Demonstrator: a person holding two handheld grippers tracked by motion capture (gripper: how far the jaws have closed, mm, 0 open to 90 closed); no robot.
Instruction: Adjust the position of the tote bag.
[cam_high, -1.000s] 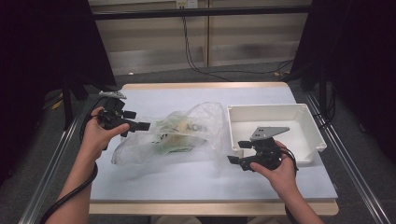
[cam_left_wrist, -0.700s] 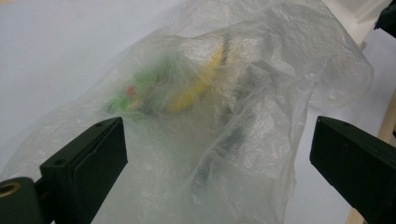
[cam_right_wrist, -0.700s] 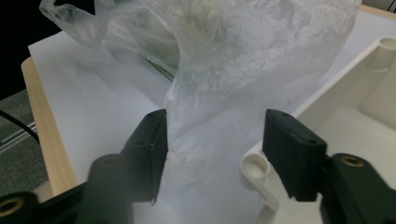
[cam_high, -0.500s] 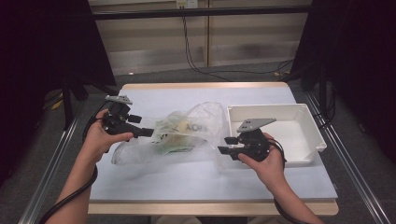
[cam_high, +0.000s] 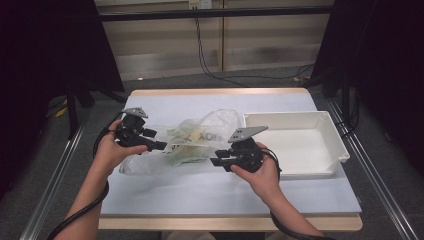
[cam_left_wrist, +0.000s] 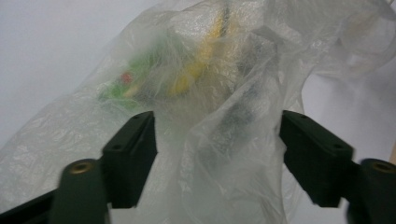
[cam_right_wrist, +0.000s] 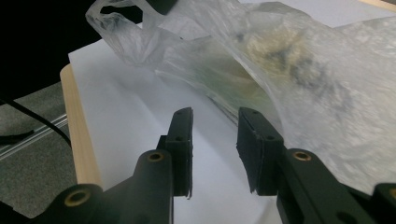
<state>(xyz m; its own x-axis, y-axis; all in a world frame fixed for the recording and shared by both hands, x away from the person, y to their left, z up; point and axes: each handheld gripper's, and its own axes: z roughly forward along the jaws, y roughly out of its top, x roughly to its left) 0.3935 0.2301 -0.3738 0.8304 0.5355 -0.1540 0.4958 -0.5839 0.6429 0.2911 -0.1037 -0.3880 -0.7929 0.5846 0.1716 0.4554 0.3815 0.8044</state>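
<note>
A clear plastic bag (cam_high: 200, 135) with green and yellow packets inside lies crumpled in the middle of the pale blue table (cam_high: 225, 195). My left gripper (cam_high: 161, 146) is at the bag's left end. In the left gripper view its jaws (cam_left_wrist: 219, 154) stand wide on either side of a fold of the bag (cam_left_wrist: 210, 70) and have just been closing, with film between them but not pinched. My right gripper (cam_high: 216, 160) points left at the bag's near right edge. Its jaws (cam_right_wrist: 212, 144) have just been closing to a narrow gap with nothing in it. The bag (cam_right_wrist: 280, 60) lies beside its right jaw.
A white tray (cam_high: 295, 116) with nothing in it stands at the table's right, just behind my right hand. Metal rails run along both sides of the table. Dark stands and cables are on the floor beyond the far edge.
My right gripper has moved left from in front of the tray to the bag's edge, and its jaws have narrowed. The left gripper has stayed put while its jaws narrowed around the bag.
</note>
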